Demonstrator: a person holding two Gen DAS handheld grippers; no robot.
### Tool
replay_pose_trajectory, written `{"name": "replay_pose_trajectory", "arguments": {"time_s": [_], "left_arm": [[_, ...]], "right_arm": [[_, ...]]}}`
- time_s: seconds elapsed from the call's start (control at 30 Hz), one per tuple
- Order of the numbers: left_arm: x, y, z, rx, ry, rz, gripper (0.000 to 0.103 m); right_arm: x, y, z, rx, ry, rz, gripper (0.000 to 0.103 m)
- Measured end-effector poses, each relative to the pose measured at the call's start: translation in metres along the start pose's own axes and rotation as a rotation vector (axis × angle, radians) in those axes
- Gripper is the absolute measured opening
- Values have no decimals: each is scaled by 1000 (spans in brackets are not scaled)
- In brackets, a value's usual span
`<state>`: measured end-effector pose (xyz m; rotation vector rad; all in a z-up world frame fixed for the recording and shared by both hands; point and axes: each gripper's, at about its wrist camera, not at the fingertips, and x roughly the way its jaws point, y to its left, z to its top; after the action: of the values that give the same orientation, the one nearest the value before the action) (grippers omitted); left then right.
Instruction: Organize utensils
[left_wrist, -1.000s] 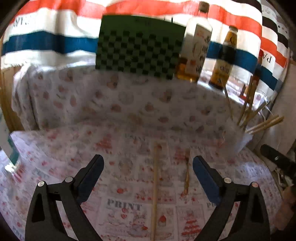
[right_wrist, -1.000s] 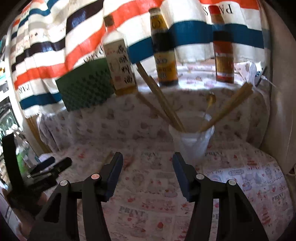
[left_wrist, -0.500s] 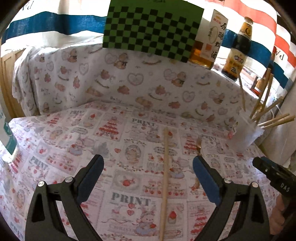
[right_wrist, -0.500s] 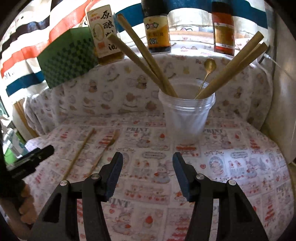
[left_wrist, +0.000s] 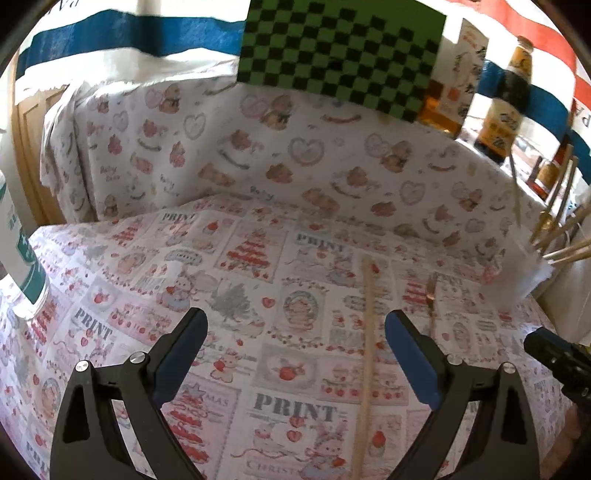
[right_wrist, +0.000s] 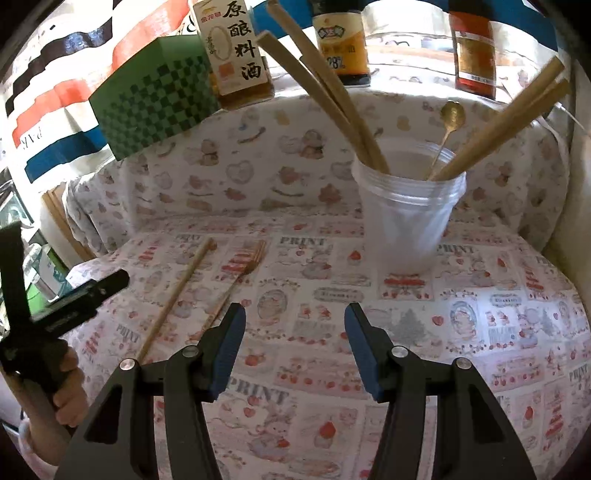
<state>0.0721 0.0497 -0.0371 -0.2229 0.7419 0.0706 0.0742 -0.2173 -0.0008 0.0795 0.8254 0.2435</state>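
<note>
A wooden chopstick (left_wrist: 365, 350) lies flat on the printed tablecloth, just inside my left gripper's (left_wrist: 295, 332) right finger; it also shows in the right wrist view (right_wrist: 177, 291). A small gold fork (right_wrist: 240, 277) lies beside it, partly behind my left gripper's right finger (left_wrist: 430, 306). A clear plastic cup (right_wrist: 408, 218) holds several chopsticks and a gold spoon (right_wrist: 451, 114); it stands at the right edge in the left wrist view (left_wrist: 524, 273). My left gripper is open and empty. My right gripper (right_wrist: 294, 332) is open and empty, in front of the cup.
A green checkered box (left_wrist: 340, 51) and three sauce bottles (right_wrist: 234, 48) stand on the raised ledge behind. A bottle with a green label (left_wrist: 18, 266) stands at the left. The other hand-held gripper shows at the left (right_wrist: 55, 314).
Both grippers have moved forward and tilted down toward the cloth. The chopstick and fork now lie closer to my left gripper; the cup is closer to my right gripper. Both stayed open.
</note>
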Motion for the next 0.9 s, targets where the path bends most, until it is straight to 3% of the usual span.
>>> {"name": "replay_pose_trajectory", "arguments": {"time_s": [0.1,0.17,0.27,0.37,0.6,0.67,0.8,0.87,0.9], "left_arm": [[3,1,0,-4,9,-4,96],[4,0,-2,3,5,11,96],[8,-2,-4,14,-10,83,96],[14,1,-4,3,19,63,96],[21,3,-3,-5,52,59,96],[22,1,-3,2,61,61,96],[25,2,-2,1,78,87,96],[26,4,-2,-4,82,91,96],[26,5,-2,-6,85,93,96]], "right_arm": [[16,13,12,-25,59,-14,58],[33,25,22,-61,100,-5,51],[55,38,35,-80,145,-2,45],[82,48,48,-47,187,21,39],[125,53,61,-57,201,-56,34],[134,52,61,-37,226,-32,28],[135,57,57,-85,176,-92,18],[134,60,56,-104,162,-94,17],[132,60,55,-105,162,-78,11]]}}
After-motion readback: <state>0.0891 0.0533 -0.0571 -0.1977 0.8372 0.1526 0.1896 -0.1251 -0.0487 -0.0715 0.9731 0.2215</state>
